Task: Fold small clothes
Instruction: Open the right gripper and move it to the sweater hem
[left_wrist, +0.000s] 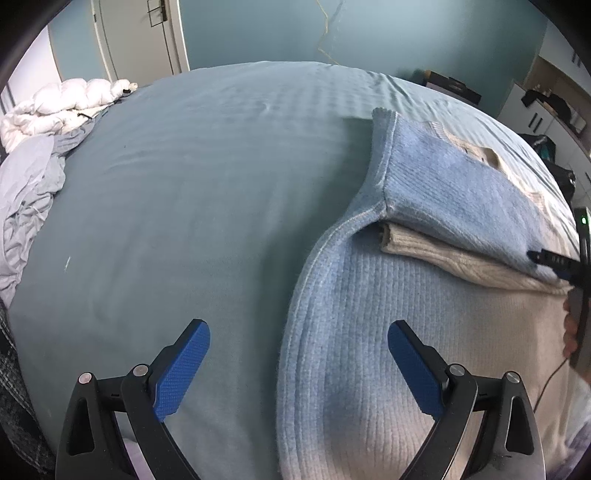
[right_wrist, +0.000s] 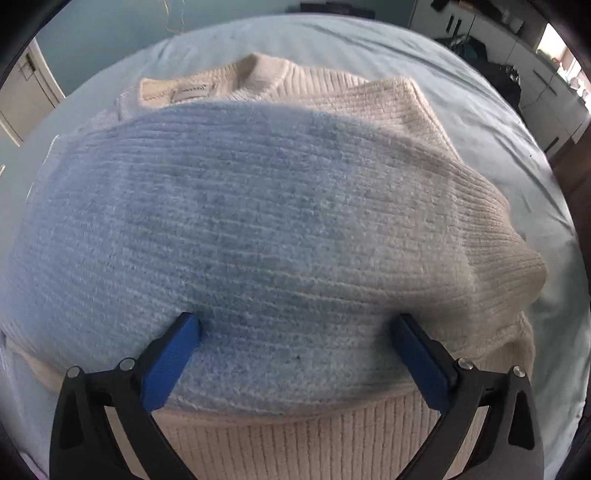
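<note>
On the bed (right_wrist: 498, 92) we see the folded sweater (right_wrist: 258, 221), collar pointing away; both our grippers, left (left_wrist: 299, 365) and right (right_wrist: 295, 354), gape wide, gripping nothing.

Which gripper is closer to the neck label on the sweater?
Right, as far as the views show. The right gripper sits open on the sweater's blue fold, facing the label. The left gripper hangs open over the sweater's edge on the bed; no label shows there.
</note>
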